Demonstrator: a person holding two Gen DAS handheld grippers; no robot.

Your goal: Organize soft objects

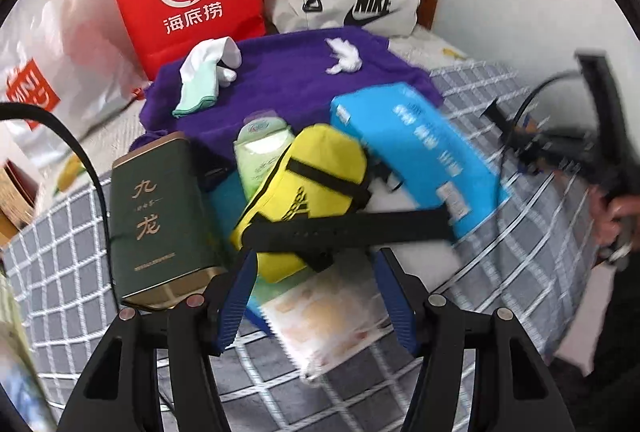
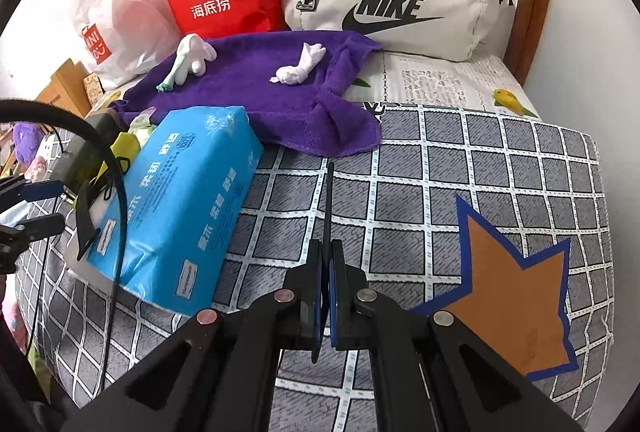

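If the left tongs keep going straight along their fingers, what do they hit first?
Most likely the black strap lying across the yellow pouch, with the pouch right under it. The left tongs stand open around that line; depth is hard to judge.

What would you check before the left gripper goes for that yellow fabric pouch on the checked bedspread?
1. Is the left gripper open: ok, jaws apart.
2. Is the yellow fabric pouch ahead of it: ok.
3. Is the pouch unobstructed: not ok, a black holed strap crosses in front of it.
4. Is the right gripper free: not ok, shut on a thin black strip.
5. What that strip is: cannot tell.
6. Is the blue plastic tissue pack apart from the pouch: cannot tell, blurred.
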